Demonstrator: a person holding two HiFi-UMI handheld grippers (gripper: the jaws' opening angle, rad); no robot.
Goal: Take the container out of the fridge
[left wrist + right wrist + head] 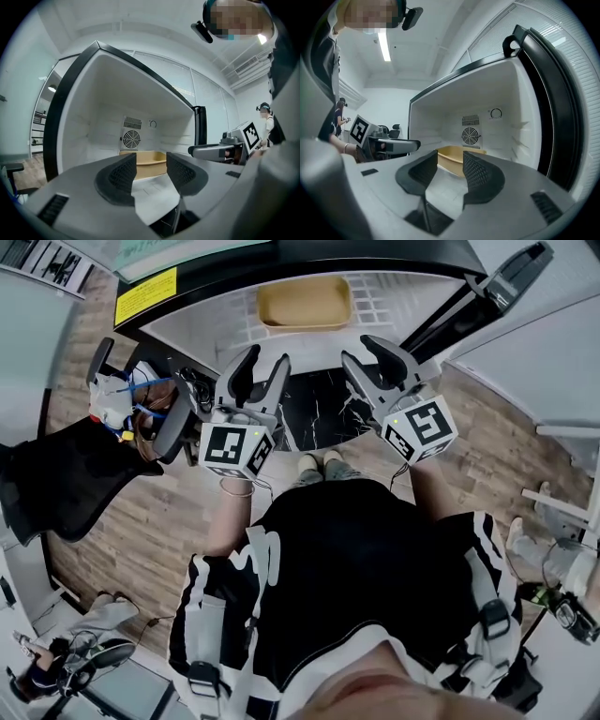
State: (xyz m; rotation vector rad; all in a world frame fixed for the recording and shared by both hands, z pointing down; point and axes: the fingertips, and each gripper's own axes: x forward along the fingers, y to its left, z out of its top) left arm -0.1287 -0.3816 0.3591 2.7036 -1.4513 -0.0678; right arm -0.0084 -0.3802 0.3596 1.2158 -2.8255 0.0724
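- Since the left claw (266,360) stands spread and empty just outside the open white fridge with a black frame (398,294), it should probably travel in level, keeping left of centre.
- Toward the back of the fridge floor sits the shallow tan plastic container (305,304), well ahead of both claws.
- Likewise spread with nothing in it, the right claw (357,349) should probably mirror the left, so the container comes out level and clears the frame.
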